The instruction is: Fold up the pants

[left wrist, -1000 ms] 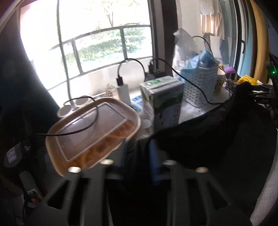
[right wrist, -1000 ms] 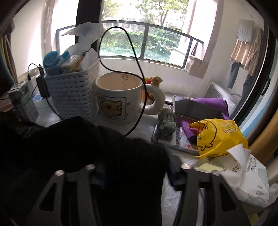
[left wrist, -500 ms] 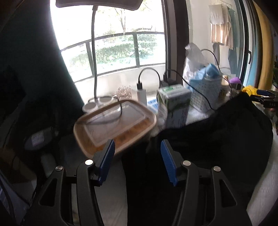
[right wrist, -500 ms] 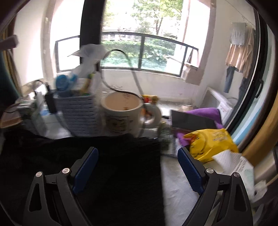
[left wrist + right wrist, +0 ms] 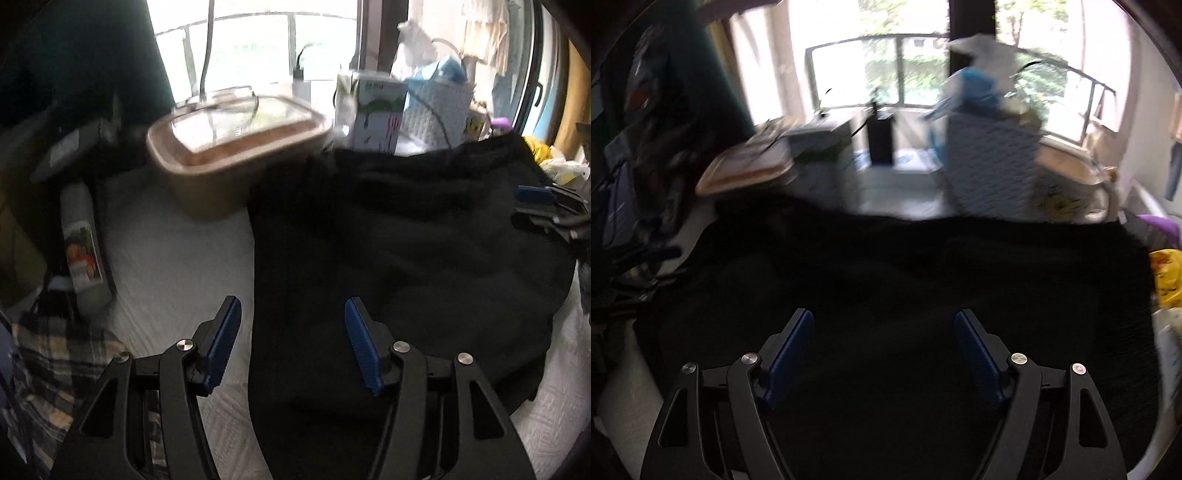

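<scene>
white cloth [image 5: 177, 266] bears black pants [image 5: 388, 240].

left gripper [image 5: 291, 345]: two black arms with long cut-out holes
left pads [image 5: 221, 343]: blue, flat, with tiny ridges
left screws [image 5: 183, 345]: round and shiny silver
right gripper [image 5: 882, 354]: same black arms with holes
right pads [image 5: 975, 354]: blue strips
right screws [image 5: 1019, 357]: small silver dots
</scene>
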`<act>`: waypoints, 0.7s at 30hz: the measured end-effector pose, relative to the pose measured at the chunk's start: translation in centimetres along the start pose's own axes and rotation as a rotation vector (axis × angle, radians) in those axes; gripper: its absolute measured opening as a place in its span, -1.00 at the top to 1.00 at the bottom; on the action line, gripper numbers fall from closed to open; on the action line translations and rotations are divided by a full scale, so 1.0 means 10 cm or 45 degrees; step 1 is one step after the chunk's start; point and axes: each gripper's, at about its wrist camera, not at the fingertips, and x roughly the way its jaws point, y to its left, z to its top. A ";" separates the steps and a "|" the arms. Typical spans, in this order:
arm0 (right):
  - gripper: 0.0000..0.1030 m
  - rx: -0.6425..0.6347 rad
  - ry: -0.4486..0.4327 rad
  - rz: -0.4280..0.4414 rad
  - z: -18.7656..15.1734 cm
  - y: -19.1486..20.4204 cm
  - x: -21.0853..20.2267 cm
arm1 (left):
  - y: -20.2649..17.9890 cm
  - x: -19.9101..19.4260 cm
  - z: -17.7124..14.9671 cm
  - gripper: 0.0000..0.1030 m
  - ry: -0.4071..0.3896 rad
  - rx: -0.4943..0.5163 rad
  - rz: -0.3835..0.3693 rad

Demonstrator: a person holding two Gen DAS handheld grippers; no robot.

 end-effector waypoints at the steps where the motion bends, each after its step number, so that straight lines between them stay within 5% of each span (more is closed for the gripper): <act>1: -0.56 -0.008 0.023 -0.006 -0.05 0.05 0.03 | -0.01 0.01 -0.03 -0.14 0.015 0.004 -0.001; 6: -0.56 -0.006 0.095 -0.070 -0.32 0.10 0.06 | 0.00 -0.07 -0.17 -0.14 0.005 0.004 0.020; 13: -0.56 0.051 0.092 -0.200 -0.57 -0.20 -0.24 | 0.09 -0.32 -0.27 -0.14 -0.054 -0.022 0.172; 17: -0.56 0.150 0.056 -0.237 -0.73 -0.43 -0.51 | -0.07 -0.70 -0.35 -0.14 -0.154 -0.096 0.027; 21: -0.56 0.205 -0.006 -0.278 -0.88 -0.56 -0.84 | -0.59 -0.89 -0.44 -0.14 -0.171 -0.003 -0.190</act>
